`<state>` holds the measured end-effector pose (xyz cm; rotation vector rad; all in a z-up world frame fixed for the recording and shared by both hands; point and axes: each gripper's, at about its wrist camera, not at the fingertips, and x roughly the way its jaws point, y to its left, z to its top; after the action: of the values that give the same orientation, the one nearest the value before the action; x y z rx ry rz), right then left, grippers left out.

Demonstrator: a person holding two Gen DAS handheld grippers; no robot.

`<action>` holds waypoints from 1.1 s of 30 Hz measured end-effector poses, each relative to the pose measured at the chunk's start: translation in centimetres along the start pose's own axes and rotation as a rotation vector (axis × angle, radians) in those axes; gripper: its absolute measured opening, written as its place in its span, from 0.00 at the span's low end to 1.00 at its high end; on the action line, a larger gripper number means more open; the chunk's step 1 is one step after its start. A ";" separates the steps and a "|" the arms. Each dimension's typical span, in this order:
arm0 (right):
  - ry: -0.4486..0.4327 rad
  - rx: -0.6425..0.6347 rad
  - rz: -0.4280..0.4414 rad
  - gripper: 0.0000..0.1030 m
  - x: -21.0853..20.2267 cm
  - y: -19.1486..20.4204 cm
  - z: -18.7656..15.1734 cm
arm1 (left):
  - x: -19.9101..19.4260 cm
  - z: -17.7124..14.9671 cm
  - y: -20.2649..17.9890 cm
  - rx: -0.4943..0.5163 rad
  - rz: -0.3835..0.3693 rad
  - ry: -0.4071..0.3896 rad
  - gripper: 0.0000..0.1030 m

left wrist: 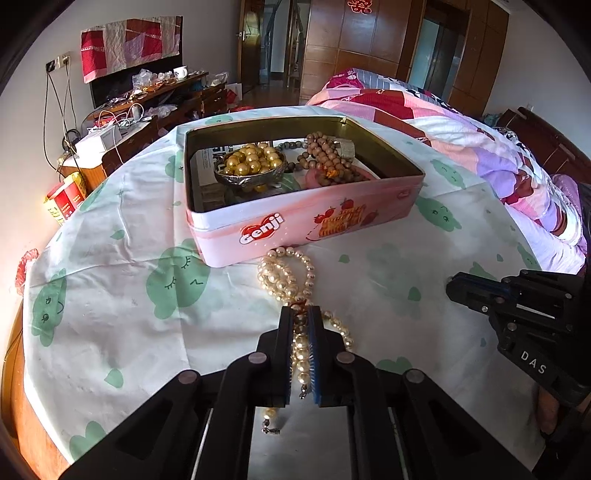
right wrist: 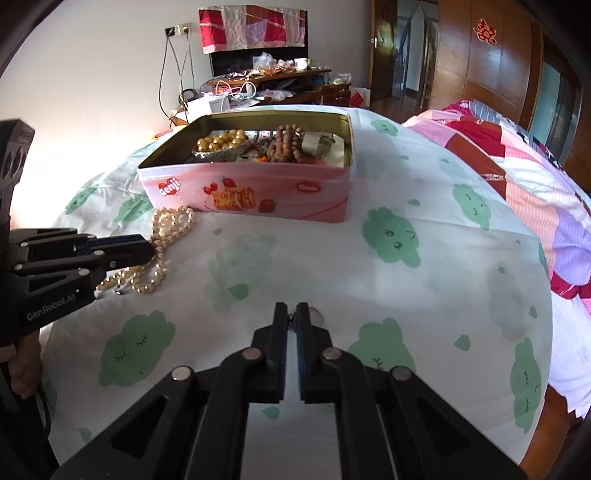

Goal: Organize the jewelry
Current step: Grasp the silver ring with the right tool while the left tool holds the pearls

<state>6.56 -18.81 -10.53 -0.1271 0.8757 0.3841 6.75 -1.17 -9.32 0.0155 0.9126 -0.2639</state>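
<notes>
here, left tongs [left wrist: 300, 310] around pearl necklace [left wrist: 291, 273]

Table under a white cloth [right wrist: 369, 258] printed with green cartoon blobs; wooden table edge [left wrist: 22, 406] shows at the lower left. To the right, a bed with a patchwork quilt [left wrist: 461, 125] in pink, red and lilac. Behind it, brown wooden wardrobe doors [right wrist: 491, 70] carrying a red paper cutout [right wrist: 484, 31]. An open doorway [left wrist: 277, 40] stands beside them. Against the far wall, a cluttered wooden cabinet [right wrist: 295, 83] with a white mug [right wrist: 301, 63], plastic bags and white cables. A dark screen [left wrist: 110, 85] above it, half covered by a red and pink cloth [right wrist: 253, 27]. Wall socket [right wrist: 179, 29] with hanging cords. A red and yellow carton [left wrist: 64, 201] sits low at left.
</notes>
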 end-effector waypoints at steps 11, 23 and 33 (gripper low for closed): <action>0.005 0.014 -0.024 0.40 0.0 -0.1 0.1 | 0.2 0.2 -0.2 0.011 0.014 0.004 0.08; -0.003 -0.028 -0.053 0.06 -0.2 0.5 -0.2 | 0.7 0.3 -1.2 0.057 -0.011 0.017 0.12; -0.012 -0.001 -0.035 0.38 -0.7 -0.3 -0.2 | 0.4 0.3 -1.1 0.058 -0.027 0.000 0.07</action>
<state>6.09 -19.31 -10.12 -0.1403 0.8605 0.3523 6.95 -2.36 -9.37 0.0571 0.9052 -0.3157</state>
